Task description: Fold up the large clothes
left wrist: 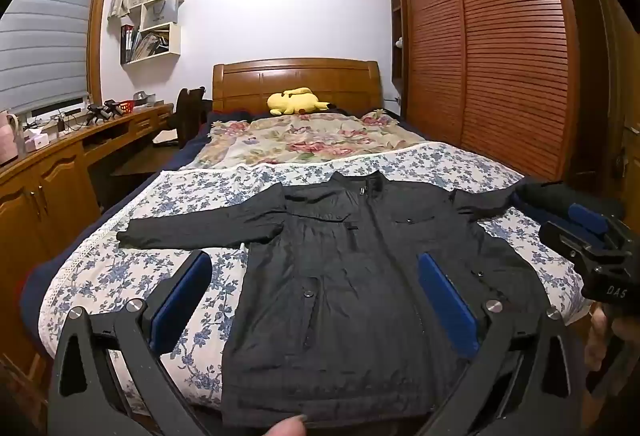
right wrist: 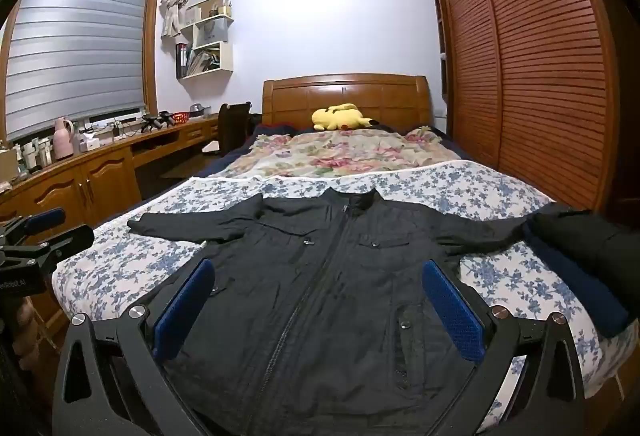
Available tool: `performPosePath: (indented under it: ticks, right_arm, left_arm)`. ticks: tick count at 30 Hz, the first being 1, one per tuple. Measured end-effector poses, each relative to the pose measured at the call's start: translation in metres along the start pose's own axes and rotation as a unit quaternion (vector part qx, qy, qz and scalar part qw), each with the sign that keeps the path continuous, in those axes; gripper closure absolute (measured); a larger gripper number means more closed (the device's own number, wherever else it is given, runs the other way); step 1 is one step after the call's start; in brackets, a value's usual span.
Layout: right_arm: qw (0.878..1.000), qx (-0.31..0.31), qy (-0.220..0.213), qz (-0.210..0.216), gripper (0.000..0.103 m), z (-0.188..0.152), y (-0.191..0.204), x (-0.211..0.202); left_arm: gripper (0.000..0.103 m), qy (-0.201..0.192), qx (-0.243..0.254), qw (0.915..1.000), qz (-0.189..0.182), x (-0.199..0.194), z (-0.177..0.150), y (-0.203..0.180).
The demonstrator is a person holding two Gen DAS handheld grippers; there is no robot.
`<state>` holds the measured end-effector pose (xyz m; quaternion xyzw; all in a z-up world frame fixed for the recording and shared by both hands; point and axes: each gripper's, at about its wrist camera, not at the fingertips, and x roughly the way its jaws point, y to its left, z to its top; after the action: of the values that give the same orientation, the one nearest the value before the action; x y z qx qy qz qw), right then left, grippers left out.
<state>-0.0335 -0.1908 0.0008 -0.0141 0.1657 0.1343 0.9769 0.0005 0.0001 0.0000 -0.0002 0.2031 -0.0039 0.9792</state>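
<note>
A large black jacket (left wrist: 340,316) lies spread flat on the bed, front up and zipped, collar toward the headboard and both sleeves stretched out sideways. My left gripper (left wrist: 312,258) hovers open above its lower left half, blue pads wide apart with nothing between them. My right gripper (right wrist: 318,265) hangs open over the lower front of the jacket (right wrist: 320,336), also with nothing between its pads. Each gripper shows at the edge of the other's view: the right gripper (left wrist: 580,228) and the left gripper (right wrist: 40,232). A fingertip (left wrist: 285,428) shows at the bottom of the left wrist view.
A blue-flowered sheet (right wrist: 500,188) covers the near bed, with a floral quilt (right wrist: 344,152) and yellow plush toy (right wrist: 340,116) beyond. Folded dark clothes (right wrist: 580,248) sit at the bed's right edge. Wooden wardrobe doors (right wrist: 540,76) stand right; a desk (right wrist: 100,164) and chair (right wrist: 232,128) stand left.
</note>
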Motion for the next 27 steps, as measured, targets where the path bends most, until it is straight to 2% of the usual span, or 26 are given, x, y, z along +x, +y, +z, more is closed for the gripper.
performPosePath:
  ticks: [27]
  right_arm:
    - [1.000, -0.001, -0.004, 0.000, 0.000, 0.0004, 0.0025, 0.0010]
  left_arm:
    - [0.000, -0.003, -0.006, 1.0000, -0.001, -0.0007, -0.0005, 0.0040]
